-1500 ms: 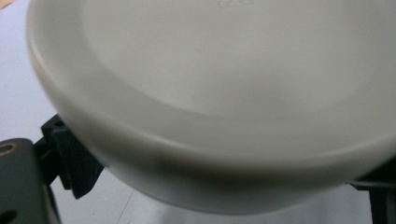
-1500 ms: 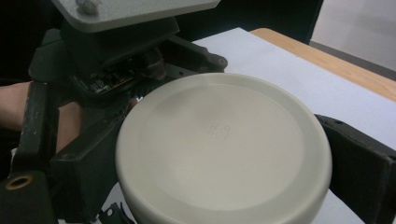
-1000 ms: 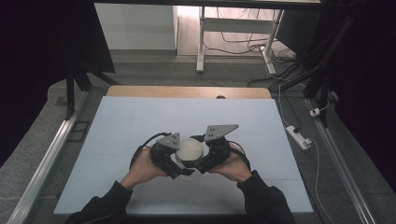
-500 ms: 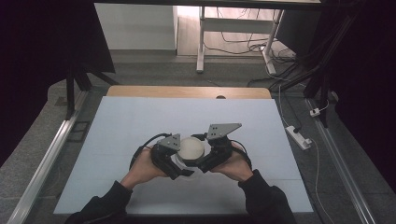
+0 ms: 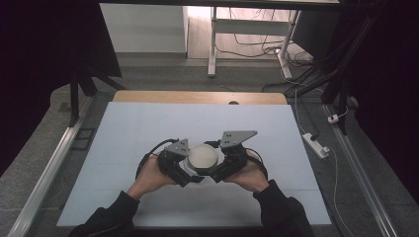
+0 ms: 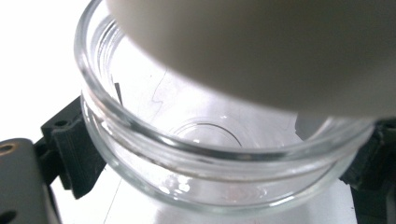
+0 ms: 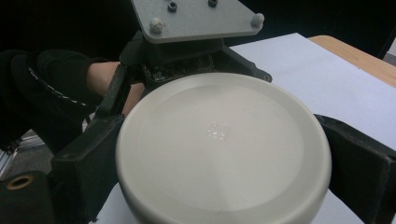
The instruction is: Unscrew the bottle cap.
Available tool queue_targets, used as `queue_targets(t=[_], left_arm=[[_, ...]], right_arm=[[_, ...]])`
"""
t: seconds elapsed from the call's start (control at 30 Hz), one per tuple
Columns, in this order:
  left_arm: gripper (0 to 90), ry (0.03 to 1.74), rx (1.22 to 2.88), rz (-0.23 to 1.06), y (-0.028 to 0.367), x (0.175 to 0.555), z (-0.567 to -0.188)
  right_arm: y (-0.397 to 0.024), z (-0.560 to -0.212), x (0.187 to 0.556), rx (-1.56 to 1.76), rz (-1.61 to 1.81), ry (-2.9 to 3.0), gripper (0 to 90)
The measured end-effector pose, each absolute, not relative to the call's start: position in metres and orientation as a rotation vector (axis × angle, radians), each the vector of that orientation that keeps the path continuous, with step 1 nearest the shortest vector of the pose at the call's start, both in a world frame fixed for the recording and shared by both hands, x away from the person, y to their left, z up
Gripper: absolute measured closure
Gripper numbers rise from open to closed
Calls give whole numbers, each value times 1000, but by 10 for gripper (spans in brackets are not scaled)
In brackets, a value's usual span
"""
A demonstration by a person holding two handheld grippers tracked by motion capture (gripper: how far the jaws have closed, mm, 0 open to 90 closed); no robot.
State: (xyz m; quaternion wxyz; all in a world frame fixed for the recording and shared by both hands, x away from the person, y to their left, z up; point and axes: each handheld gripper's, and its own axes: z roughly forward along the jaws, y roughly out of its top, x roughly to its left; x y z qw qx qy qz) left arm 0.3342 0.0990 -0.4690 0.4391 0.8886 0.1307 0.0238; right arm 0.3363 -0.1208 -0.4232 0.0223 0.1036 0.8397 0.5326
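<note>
A clear glass jar (image 6: pixel 219 154), hard, slippery and easy to break, is held by its neck in the clenched left gripper (image 5: pixel 184 167) at the lower middle of the high view, while its smooth cream lid (image 7: pixel 223 151) is squeezed by its rim in the right gripper (image 5: pixel 222 168).

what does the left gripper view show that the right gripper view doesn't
The left gripper view alone shows a clear glass jar, its open rim and hollow inside, held between the left gripper's black fingers. The right gripper view alone shows the lid's flat top with a small embossed mark, the right gripper clamping it, a hand and the table. Both show the off-white lid.
</note>
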Motion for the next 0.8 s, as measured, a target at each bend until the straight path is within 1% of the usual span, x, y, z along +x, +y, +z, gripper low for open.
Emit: queue_targets(t=[0.33,0.8], left_arm=[[75,346,2215,75,101,338,-471],[75,442,2188,108,107,348,-474]], right_arm=[[-125,-420,334,328,1648,2595,74],[-129,-420,323,379,1633,2576,74]])
